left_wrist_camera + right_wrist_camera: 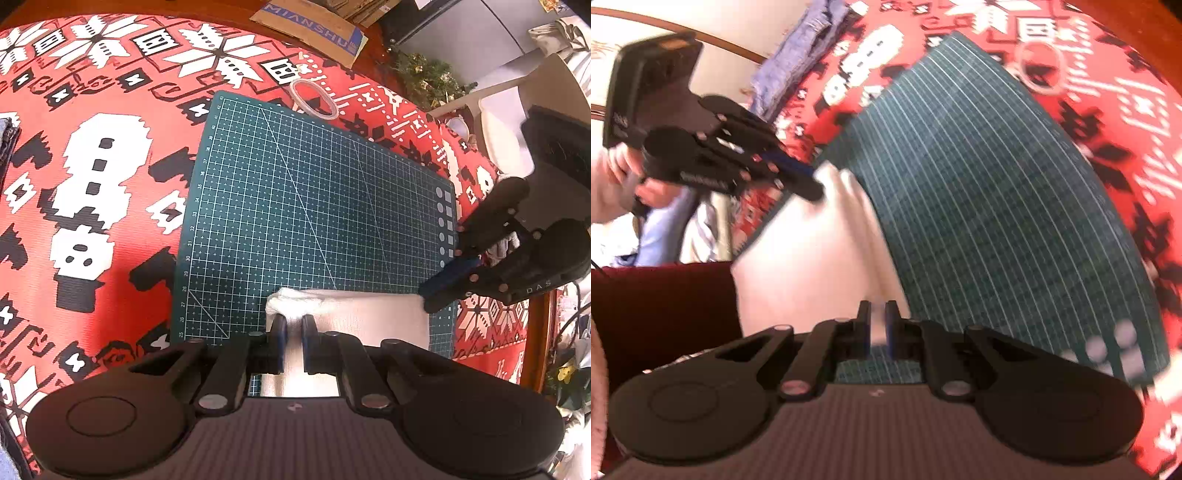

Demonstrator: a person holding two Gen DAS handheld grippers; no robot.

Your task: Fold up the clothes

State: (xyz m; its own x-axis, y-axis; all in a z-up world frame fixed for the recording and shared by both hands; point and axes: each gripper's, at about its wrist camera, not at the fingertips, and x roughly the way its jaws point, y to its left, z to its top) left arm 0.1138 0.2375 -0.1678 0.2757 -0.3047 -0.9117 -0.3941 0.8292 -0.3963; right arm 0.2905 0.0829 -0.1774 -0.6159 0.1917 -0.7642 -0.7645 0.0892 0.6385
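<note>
Left tool (292, 325), "MIANSHU" box (314, 27) beyond

Home: patterned tablecloth (110, 206), cutting mat (314, 206)

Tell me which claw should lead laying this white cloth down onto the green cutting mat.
Probably the left. The left claw pinches a bunched corner of the white cloth directly over the green cutting mat. The right claw grips the other end near the mat's edge, so it can follow.
</note>
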